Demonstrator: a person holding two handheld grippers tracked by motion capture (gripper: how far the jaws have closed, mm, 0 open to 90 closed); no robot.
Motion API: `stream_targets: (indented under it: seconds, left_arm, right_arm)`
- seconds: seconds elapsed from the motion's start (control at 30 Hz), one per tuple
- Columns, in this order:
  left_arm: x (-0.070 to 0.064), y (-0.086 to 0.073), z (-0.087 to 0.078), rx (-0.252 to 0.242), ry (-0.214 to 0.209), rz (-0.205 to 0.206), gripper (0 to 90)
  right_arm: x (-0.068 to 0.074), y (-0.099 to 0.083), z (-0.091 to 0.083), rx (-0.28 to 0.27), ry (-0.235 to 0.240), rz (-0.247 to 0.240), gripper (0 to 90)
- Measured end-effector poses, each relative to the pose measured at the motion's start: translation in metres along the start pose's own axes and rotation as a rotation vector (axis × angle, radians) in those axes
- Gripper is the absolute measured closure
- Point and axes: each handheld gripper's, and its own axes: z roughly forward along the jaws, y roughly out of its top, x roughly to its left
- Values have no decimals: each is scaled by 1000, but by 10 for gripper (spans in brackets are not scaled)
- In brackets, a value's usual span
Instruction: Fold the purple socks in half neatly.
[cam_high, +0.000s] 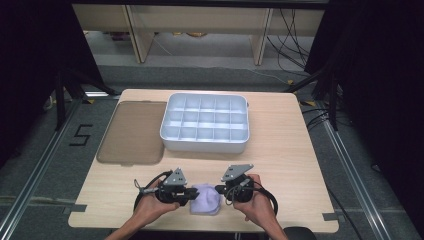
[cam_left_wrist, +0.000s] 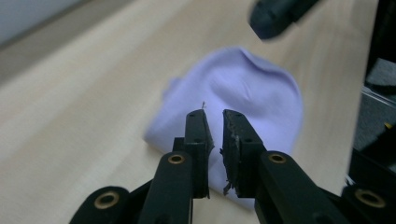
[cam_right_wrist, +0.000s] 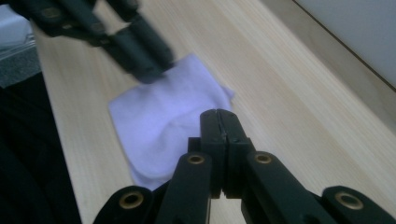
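Near the bottom centre of the high view, a lilac cloth (cam_high: 206, 199) is lying bunched on the table (cam_high: 280, 160), with both grippers closing in from either side, probably to fold it. The left gripper (cam_left_wrist: 213, 122) is hovering over its edge, jaws parted by a narrow slit and gripping nothing. The right gripper (cam_right_wrist: 217, 122) is pressed fully closed, apparently empty. The tray (cam_high: 205, 123) is waiting behind.

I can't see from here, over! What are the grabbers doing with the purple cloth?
Left gripper slightly open over purple cloth. Right gripper shut at its edge. Nothing in the way.
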Motion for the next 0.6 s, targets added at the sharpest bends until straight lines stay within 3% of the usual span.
stream_targets:
  seconds: [0.13,0.17,0.3,0.33,0.37,0.43,0.47,0.5,0.57,0.6]
  left_arm:
    - [12,-1,12,23,30,-19,808]
    - [14,-3,14,25,29,-37,811]
    - [15,-6,16,23,29,-41,813]
    - [16,-5,14,44,32,-3,813]
    - [16,-5,14,40,43,-5,812]
    - [16,-5,13,29,34,-9,807]
    - [14,-4,13,8,33,-32,805]
    - [13,-3,11,9,30,-20,804]
    - [10,-2,8,-9,22,-33,804]
    - [10,-2,5,-8,22,-15,803]
  right_arm:
    - [2,-1,11,21,26,-16,900]
    - [2,-3,14,35,33,-19,900]
    - [-2,-9,26,113,30,-25,900]
    - [-2,-10,27,103,38,-17,900]
    - [-1,-10,26,116,28,2,900]
    - [-2,-8,23,96,31,-21,900]
    - [-1,-8,20,90,18,-15,900]
    - [-1,-7,20,70,18,-9,900]
    - [1,-5,15,50,16,-13,898]
    - [2,-4,13,48,16,-11,896]
